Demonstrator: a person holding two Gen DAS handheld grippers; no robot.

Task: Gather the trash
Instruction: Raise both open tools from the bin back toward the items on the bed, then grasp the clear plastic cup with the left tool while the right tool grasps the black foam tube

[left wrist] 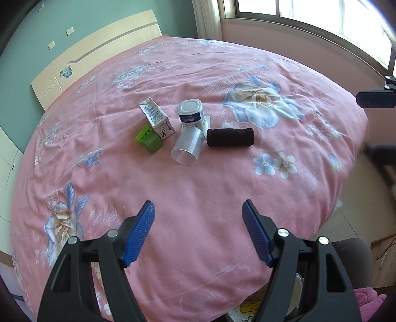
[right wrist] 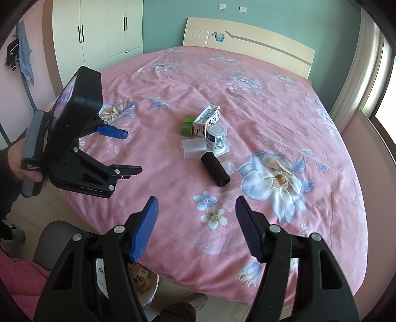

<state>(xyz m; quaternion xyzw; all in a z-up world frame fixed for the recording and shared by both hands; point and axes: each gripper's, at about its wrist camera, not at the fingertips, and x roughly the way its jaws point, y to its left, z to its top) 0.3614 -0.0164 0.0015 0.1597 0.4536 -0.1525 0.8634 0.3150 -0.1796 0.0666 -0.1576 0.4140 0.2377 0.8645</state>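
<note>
A cluster of trash lies mid-bed: a white milk carton (left wrist: 156, 117) (right wrist: 207, 119), a green box (left wrist: 148, 139) (right wrist: 187, 126), a white-and-blue can (left wrist: 191, 114) (right wrist: 216, 137), a clear plastic cup (left wrist: 186, 146) (right wrist: 193, 147) on its side, and a black roll (left wrist: 230, 137) (right wrist: 215, 172). My left gripper (left wrist: 198, 210) is open and empty, hovering over the bed well short of the cluster; it also shows in the right wrist view (right wrist: 128, 151). My right gripper (right wrist: 195, 205) is open and empty, near the bed's front edge.
The pink floral bedspread (left wrist: 198, 193) (right wrist: 272, 111) covers the bed. A lined trash bin (right wrist: 146, 280) stands on the floor below the bed's near edge. A headboard (right wrist: 247, 34), a wardrobe (right wrist: 99, 27) and a window (left wrist: 321, 19) surround the bed.
</note>
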